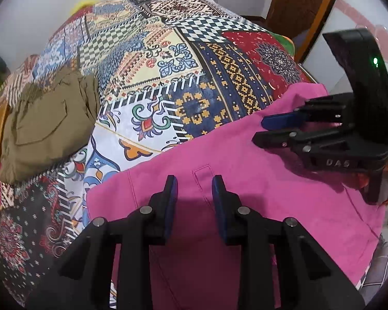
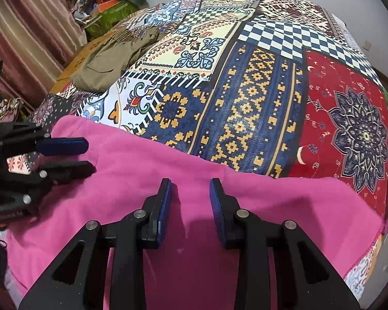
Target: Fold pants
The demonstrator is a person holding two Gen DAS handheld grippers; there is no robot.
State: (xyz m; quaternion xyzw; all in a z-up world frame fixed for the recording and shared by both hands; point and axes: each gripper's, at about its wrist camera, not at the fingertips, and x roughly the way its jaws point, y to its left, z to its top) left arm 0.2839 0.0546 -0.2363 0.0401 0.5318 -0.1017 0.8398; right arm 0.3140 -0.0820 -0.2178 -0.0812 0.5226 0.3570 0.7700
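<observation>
Pink pants (image 1: 245, 180) (image 2: 271, 206) lie spread flat across the near edge of a patchwork bed cover (image 1: 152, 77) (image 2: 245, 90). My left gripper (image 1: 194, 180) hovers just above the pink cloth near a small stitched loop, its jaws open with nothing between the blue pads. My right gripper (image 2: 190, 182) is also open over the pants, with only cloth below the gap. Each gripper shows in the other's view: the right gripper (image 1: 258, 130) over the far right part of the pants, the left gripper (image 2: 90, 156) at the pants' left end.
Folded olive-green pants (image 1: 46, 124) (image 2: 108, 62) rest on the left side of the bed. A wooden door frame (image 1: 297, 5) stands behind the bed on the right. Striped curtains (image 2: 25, 38) and a pile of bags (image 2: 111, 2) are at the far left.
</observation>
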